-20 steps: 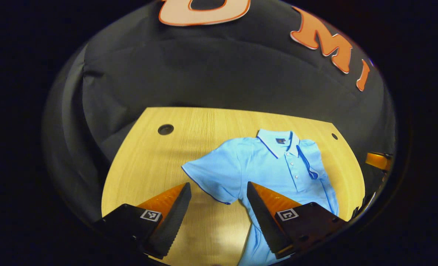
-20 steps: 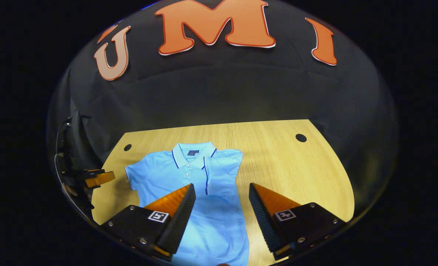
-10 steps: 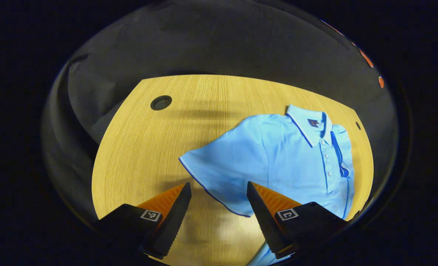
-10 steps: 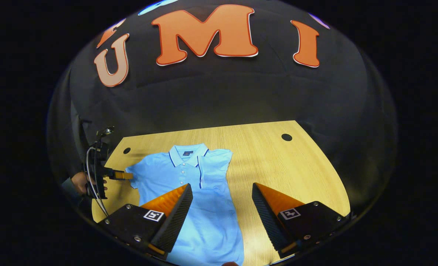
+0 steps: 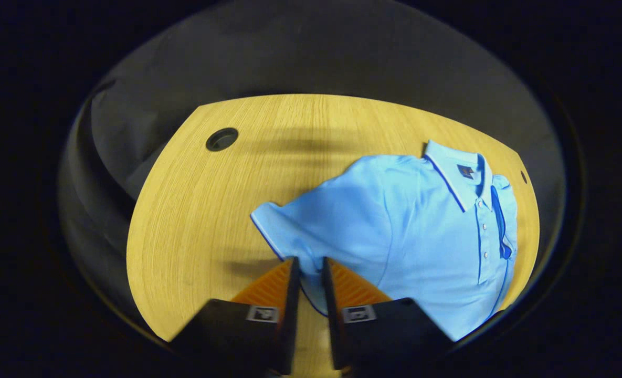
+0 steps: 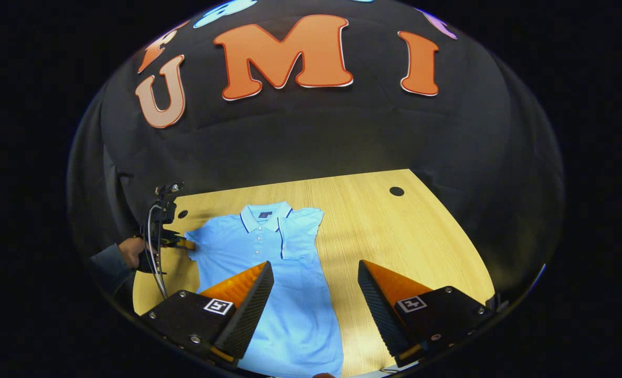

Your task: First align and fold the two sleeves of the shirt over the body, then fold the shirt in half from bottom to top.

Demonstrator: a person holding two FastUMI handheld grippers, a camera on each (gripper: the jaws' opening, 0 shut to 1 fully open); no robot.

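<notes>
One sleeve [image 5: 290, 231] of the light-blue shirt [image 5: 421, 236] lies pinched between the left gripper [image 5: 309, 270] fingers; the right gripper [image 6: 315, 283] gapes wide.

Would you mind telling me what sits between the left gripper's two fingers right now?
In the left gripper view, the hem of the shirt's spread sleeve is pinched between the left gripper's fingers.

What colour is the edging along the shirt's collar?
Dark blue, on a light blue shirt; the collar shows best in the left gripper view.
</notes>
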